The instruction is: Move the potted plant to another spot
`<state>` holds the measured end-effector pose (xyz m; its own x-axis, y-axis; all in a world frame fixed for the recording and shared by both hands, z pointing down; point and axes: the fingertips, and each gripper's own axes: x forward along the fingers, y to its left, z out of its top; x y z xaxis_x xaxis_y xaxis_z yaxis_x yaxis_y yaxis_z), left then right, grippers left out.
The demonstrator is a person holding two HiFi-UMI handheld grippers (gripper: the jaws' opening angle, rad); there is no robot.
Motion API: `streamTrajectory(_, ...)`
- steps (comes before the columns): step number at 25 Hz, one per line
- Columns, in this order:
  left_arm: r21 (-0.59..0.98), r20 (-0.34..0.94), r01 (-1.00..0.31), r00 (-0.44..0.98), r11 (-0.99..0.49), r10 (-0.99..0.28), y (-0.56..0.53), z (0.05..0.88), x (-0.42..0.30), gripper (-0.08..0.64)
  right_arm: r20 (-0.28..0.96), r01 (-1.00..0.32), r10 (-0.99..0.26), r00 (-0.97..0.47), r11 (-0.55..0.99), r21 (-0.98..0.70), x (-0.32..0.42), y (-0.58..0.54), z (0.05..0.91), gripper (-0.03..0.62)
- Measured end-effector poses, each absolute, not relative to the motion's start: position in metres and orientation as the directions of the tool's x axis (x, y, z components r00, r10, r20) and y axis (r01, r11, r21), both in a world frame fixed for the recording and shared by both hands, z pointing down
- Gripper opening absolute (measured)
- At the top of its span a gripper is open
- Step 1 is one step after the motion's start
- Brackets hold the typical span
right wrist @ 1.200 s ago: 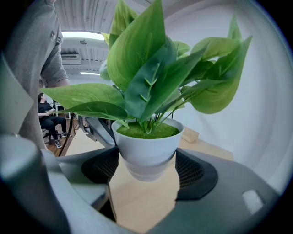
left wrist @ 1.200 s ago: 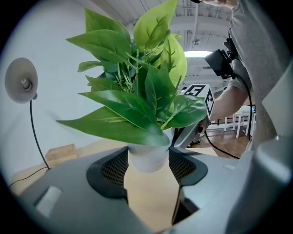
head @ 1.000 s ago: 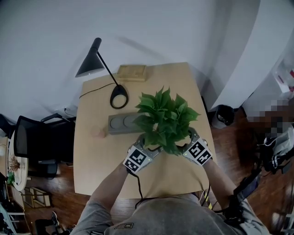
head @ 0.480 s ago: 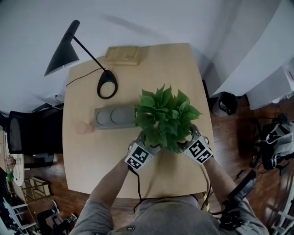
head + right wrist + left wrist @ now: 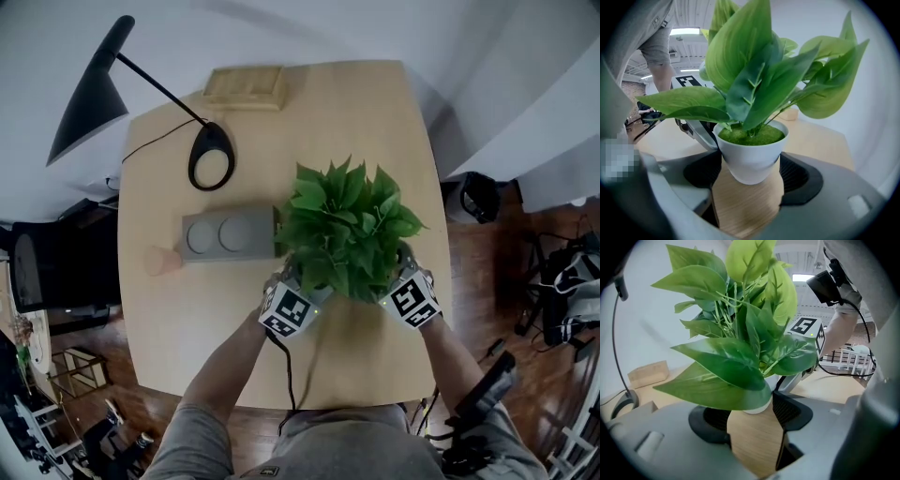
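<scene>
Since a second ago the plant [image 5: 347,230] has shifted right, off the end of the grey tray [image 5: 225,234] whose end its leaves used to cover; both grippers have gone with it.

The left gripper [image 5: 751,420] has its jaws spread wide and set against the foot of the pot [image 5: 751,157], though a big leaf hides one contact. The right gripper [image 5: 751,178] is clamped on the pot too, a ribbed black pad on each side of its lower wall. They come at it from opposite sides, near the worktop's [image 5: 375,112] right front part.

I'd say the move is under way but not finished: the plant is grasped and travelling, and it has yet to be set down and let go. I can't tell whether its base is clear of the worktop.

The pot is a small, smooth white cup tapering downward, filled with mossy green, under broad glossy pointed leaves. The worktop is pale wood with fine grain and rounded corners. The tray is matt, oblong, with two round hollows. Beyond stand a black lamp [image 5: 89,94] with a cone shade and a flat wooden block [image 5: 246,84].
</scene>
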<state>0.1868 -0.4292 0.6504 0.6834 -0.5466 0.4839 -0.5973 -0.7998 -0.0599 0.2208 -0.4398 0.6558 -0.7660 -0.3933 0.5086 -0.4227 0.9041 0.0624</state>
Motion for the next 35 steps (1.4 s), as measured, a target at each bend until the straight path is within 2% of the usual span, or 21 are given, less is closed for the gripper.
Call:
streamTrajectory(15,-0.094,0.458,-0.621,0.667,-0.778,-0.588,-0.439,0.655,0.181,0.256,0.492,-0.448,-0.423,-0.761,0.891,0.073,0.215,-0.453,0.664,0.396)
streamTrajectory(25,-0.071,0.447,-0.704,0.611,-0.707,-0.653,-0.421,0.651,0.165,0.247,0.498,-0.463,-0.430,-0.753,0.884,0.063,0.231,-0.434,0.662,0.396)
streamTrajectory(30,-0.037,0.422,-0.760,0.576,-0.648,-0.700,-0.392,0.631,0.157,0.224,0.507,-0.468,-0.423,-0.751,0.883,0.043,0.238,-0.408,0.650,0.396)
streamTrajectory(35,-0.032,0.382,-0.782,0.567,-0.623,-0.730,-0.357,0.603,0.155,0.184,0.479,-0.519,-0.478,-0.736,0.853,0.052,0.247,-0.379,0.620,0.388)
